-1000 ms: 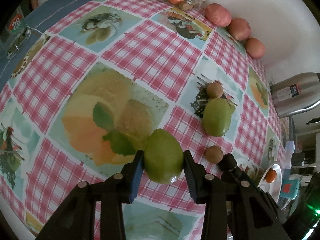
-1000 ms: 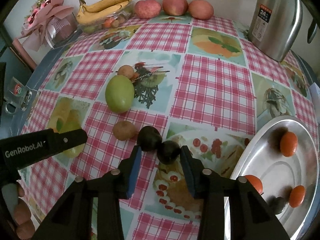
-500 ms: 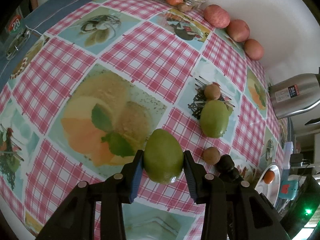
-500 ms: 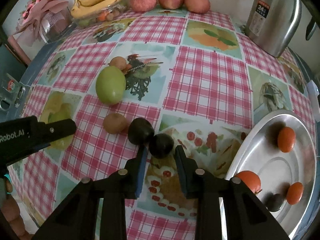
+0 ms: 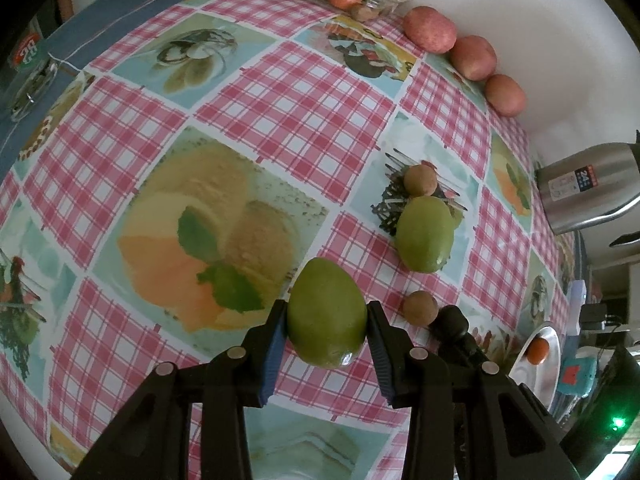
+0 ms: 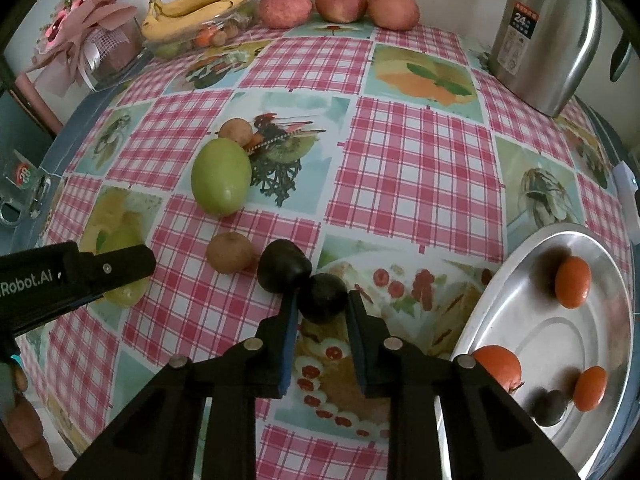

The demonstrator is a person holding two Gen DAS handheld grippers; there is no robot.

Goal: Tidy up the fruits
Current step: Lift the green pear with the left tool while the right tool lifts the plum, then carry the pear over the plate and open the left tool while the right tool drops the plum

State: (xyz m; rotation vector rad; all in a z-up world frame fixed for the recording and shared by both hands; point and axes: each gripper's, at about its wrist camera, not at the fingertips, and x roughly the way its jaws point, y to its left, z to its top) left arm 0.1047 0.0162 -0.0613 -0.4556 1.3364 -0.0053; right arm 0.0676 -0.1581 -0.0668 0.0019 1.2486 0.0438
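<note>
My left gripper [image 5: 327, 320] is shut on a green mango [image 5: 326, 314], held just above the checked tablecloth. A second green mango [image 5: 425, 234] lies further right, with a brown kiwi [image 5: 419, 181] behind it and another kiwi [image 5: 419, 307] in front. My right gripper [image 6: 322, 300] is shut on a dark round fruit [image 6: 322, 298]. A second dark fruit [image 6: 282, 266] touches it on the left. A kiwi [image 6: 230, 253] lies beside that. The second mango [image 6: 221, 176] is at the left centre. A metal plate [image 6: 520, 332] at the right holds three oranges and one dark fruit [image 6: 550, 407].
Three red apples [image 6: 340, 0] line the back wall. Bananas [image 6: 204, 2] rest on a clear box of small fruits. A steel thermos [image 6: 542, 32] stands at the back right. A pink wrapped bouquet [image 6: 86, 40] is at the back left. The left gripper's body [image 6: 72, 276] shows at the left.
My right gripper has closed its jaws on the dark fruit. My left gripper keeps its hold on the mango and has shifted slightly.
</note>
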